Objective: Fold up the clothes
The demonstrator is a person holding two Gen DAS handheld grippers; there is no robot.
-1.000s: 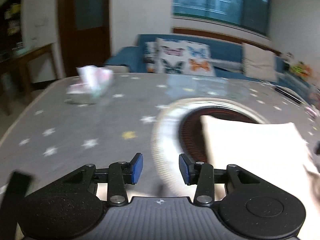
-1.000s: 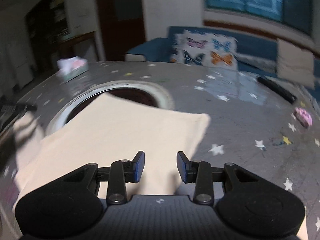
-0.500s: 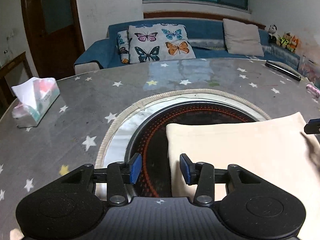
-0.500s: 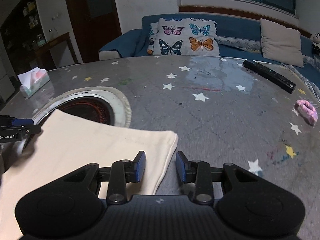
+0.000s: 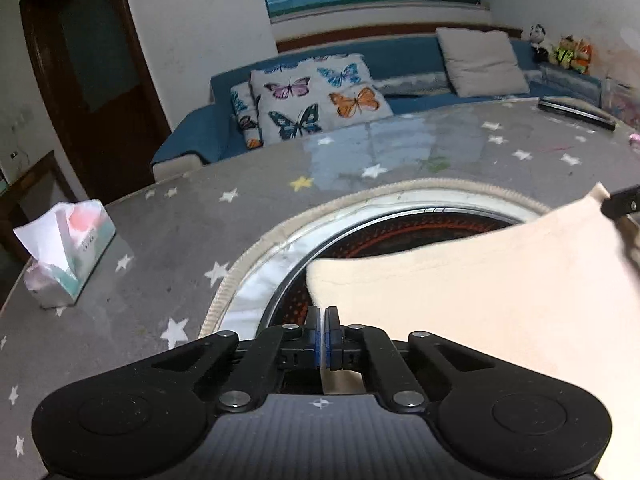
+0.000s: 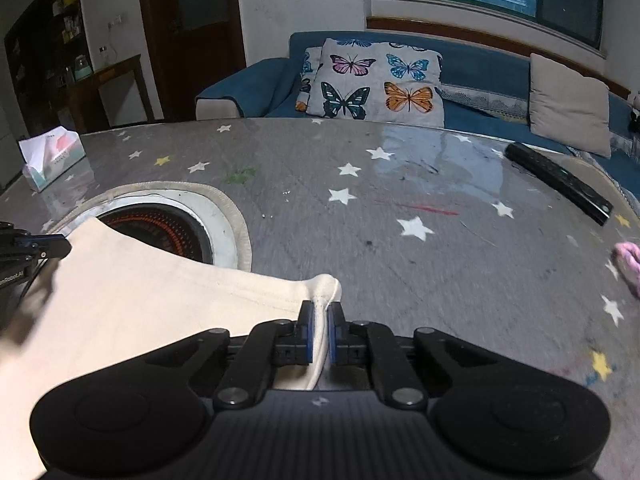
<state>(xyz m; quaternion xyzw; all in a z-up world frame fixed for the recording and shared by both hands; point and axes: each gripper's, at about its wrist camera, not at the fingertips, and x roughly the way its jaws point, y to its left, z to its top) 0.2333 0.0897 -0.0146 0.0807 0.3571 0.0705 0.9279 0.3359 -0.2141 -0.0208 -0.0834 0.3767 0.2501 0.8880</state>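
1. Now the cream cloth lies folded on the near part of the table, partly covering the round burner recess at the table's middle.
2. Left gripper: jaws nearly closed, pinching the cloth's near left corner; only a thin bit of fabric shows between the blue pads. It is held low, pointing across the table toward the sofa.
3. Right gripper: jaws narrow, clamped on the cloth's right corner, with the fabric bunched up between the pads. It sits low and level with the left one.
4. Each gripper shows at the other view's edge, at opposite ends of the cloth.
5. Tissue box near the table's left edge.
6. Black remote and pink item near the right edge, well apart from the cloth.
7. Butterfly cushion on the sofa beyond the far edge.
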